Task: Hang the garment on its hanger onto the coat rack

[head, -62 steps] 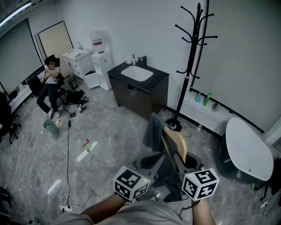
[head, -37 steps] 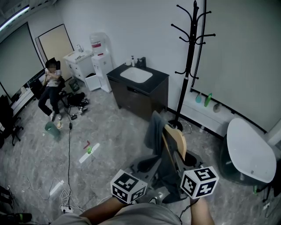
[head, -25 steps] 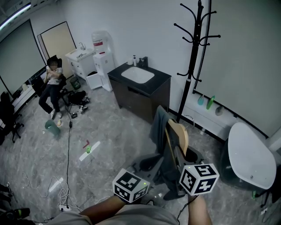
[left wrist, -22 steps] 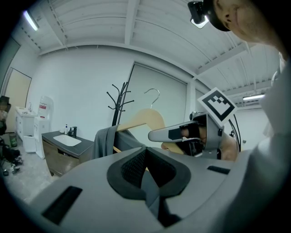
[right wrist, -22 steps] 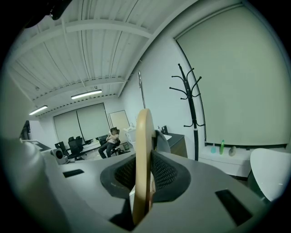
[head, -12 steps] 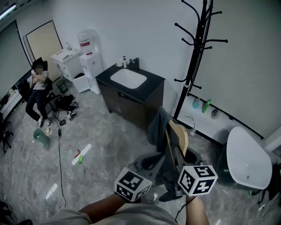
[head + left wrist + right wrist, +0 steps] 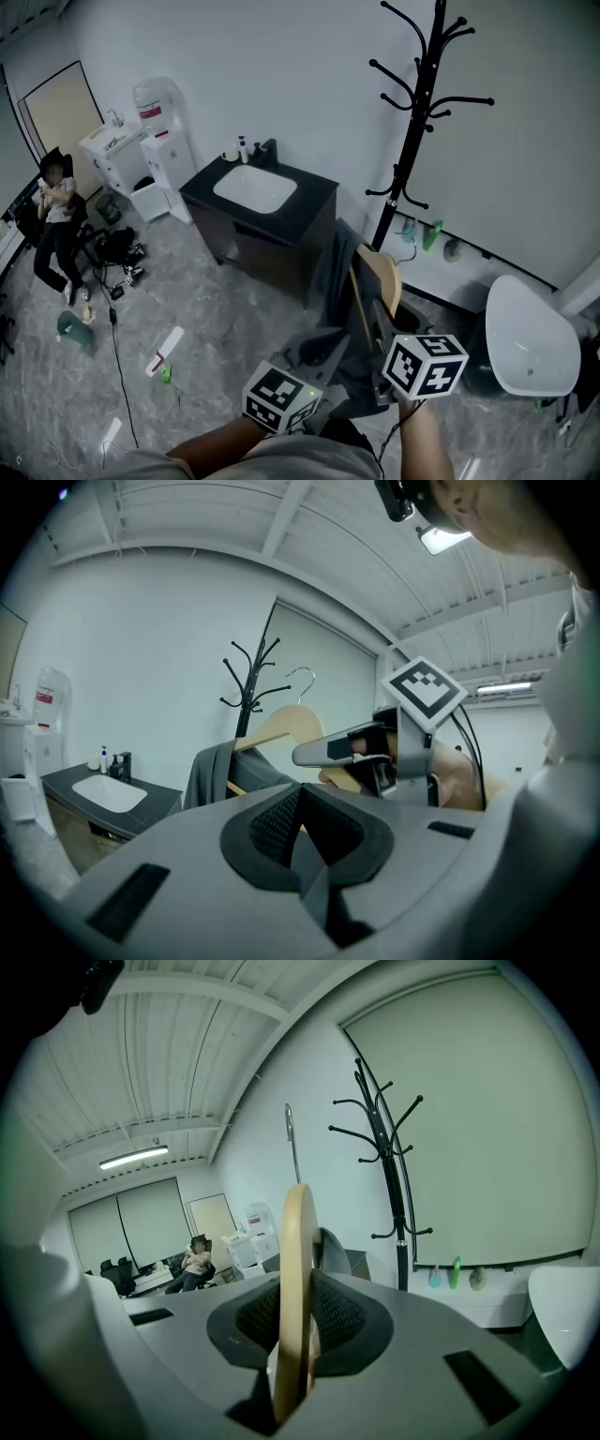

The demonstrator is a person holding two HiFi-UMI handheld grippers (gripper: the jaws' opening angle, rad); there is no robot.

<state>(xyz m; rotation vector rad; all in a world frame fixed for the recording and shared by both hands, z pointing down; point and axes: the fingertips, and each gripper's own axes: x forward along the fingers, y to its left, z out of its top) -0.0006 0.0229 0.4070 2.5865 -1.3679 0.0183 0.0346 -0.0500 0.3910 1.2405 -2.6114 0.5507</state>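
A pale wooden hanger (image 7: 380,281) carries a grey garment (image 7: 333,272) that droops to its left. My right gripper (image 7: 382,326) is shut on the hanger's body, which stands edge-on between the jaws (image 7: 298,1269) with its metal hook (image 7: 292,1143) pointing up. The black coat rack (image 7: 412,141) stands beyond it by the wall, apart from the hanger. My left gripper (image 7: 323,377) is low beside the garment's lower cloth with its jaws shut; whether cloth is pinched I cannot tell. From the left gripper view the hanger (image 7: 281,726) and right gripper (image 7: 337,752) show ahead.
A dark sink cabinet (image 7: 258,211) stands left of the rack. A water dispenser (image 7: 155,117) and a seated person (image 7: 56,216) are at far left. A white rounded seat (image 7: 530,337) sits at right. Small bottles (image 7: 431,234) line the wall base. Cables lie on the floor.
The view has moved toward the rack: cabinet and seated person slid left. The right gripper with the hanger has risen a little. Both grippers stay shut.
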